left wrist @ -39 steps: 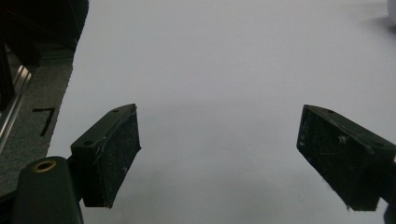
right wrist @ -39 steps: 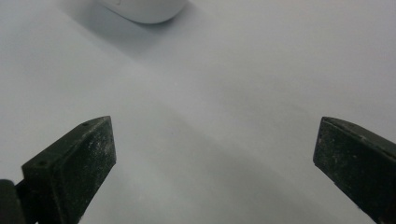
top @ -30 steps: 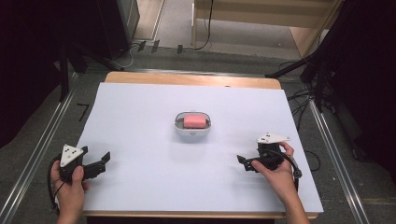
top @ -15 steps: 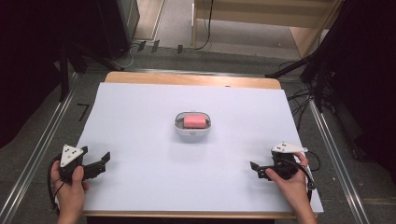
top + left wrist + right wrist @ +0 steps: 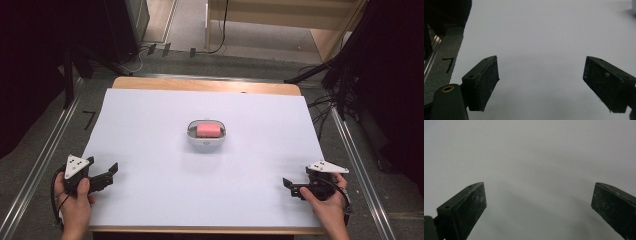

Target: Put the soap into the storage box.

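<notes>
— What lies out on the surface point(image 5: 150, 125)?
— A small white dish point(image 5: 206, 139), oval with rounded corners, sitting flat near the middle of the white sheet.
— Anything in it?
— A pink block point(image 5: 209, 129), rectangular with soft edges, lying flat inside, long side running across. It fills most of the dish.
— Is it held by either tool?
— No; it rests free, well apart from both.
</notes>
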`<state>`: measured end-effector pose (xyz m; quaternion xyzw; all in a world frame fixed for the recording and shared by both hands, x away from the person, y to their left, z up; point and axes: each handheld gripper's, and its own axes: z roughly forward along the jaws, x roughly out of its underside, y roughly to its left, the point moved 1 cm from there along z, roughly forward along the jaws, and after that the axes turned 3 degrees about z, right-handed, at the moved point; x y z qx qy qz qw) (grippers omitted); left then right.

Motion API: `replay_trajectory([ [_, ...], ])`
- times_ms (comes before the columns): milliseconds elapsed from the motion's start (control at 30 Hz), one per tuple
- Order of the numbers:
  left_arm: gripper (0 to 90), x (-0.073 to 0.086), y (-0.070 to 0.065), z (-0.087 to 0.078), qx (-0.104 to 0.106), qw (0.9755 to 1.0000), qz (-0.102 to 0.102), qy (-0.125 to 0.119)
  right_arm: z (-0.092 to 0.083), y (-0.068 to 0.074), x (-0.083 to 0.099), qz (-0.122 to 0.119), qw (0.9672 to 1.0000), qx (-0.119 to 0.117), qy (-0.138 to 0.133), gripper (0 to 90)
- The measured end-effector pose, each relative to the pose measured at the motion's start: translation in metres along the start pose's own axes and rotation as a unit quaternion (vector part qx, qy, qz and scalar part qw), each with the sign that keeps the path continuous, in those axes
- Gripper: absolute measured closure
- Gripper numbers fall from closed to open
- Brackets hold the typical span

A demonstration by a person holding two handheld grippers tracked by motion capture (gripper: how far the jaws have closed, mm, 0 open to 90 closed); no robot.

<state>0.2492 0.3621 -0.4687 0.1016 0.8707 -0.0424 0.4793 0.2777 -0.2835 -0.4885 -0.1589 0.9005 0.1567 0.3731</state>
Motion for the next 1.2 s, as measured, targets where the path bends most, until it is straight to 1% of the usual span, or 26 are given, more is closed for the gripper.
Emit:
replay_trajectory([
  [167,13.9,0.0,0.0,0.0,0.0,1.0,-0.002,0.0,-0.006,-0.008,0.005,0.017,0.9998,0.003,-0.009,0.1],
  [300,13.9,0.0,0.0,0.0,0.001,1.0,-0.001,0.0,-0.011,-0.012,0.009,0.017,0.9997,0.012,-0.013,0.1],
  [467,13.9,0.0,0.001,0.0,0.002,1.0,-0.004,0.001,-0.019,-0.021,0.015,0.024,0.9991,0.027,-0.023,0.1],
  [533,13.9,0.0,0.001,0.001,0.002,1.0,-0.004,0.001,-0.02,-0.022,0.016,0.027,0.9989,0.029,-0.026,0.1],
  [567,13.9,0.0,0.001,0.001,0.002,1.0,-0.004,0.003,-0.025,-0.026,0.019,0.032,0.9983,0.032,-0.037,0.2],
  [600,13.9,0.0,0.001,0.001,0.002,1.0,-0.004,0.003,-0.026,-0.028,0.019,0.033,0.9982,0.033,-0.039,0.1],
  [767,13.9,0.0,0.001,0.001,0.002,1.0,-0.004,0.003,-0.036,-0.04,0.025,0.057,0.9959,0.044,-0.054,1.4],
  [833,13.9,0.0,0.001,0.001,0.002,1.0,-0.004,0.003,-0.039,-0.044,0.027,0.062,0.9951,0.049,-0.06,2.3],
  [867,13.9,0.0,0.001,0.001,0.002,1.0,-0.004,0.003,-0.04,-0.045,0.028,0.06,0.9948,0.051,-0.065,2.7],
  [933,13.9,0.0,0.001,0.001,0.002,1.0,-0.004,0.002,-0.041,-0.047,0.029,0.067,0.9934,0.053,-0.076,4.0],
  [1000,13.9,0.0,0.001,0.001,0.001,1.0,-0.003,0.003,-0.038,-0.048,0.032,0.079,0.992,0.05,-0.085,5.6],
  [1033,13.9,0.0,0.001,0.001,0.001,1.0,-0.003,0.003,-0.038,-0.048,0.032,0.079,0.992,0.05,-0.085,5.6],
  [1067,13.9,0.0,0.001,0.001,0.0,1.0,-0.002,0.003,-0.035,-0.045,0.032,0.074,0.9925,0.06,-0.076,5.6],
  [1200,13.9,0.0,0.0,0.001,-0.002,1.0,-0.003,0.004,-0.034,-0.044,0.032,0.069,0.9928,0.061,-0.076,5.6],
])
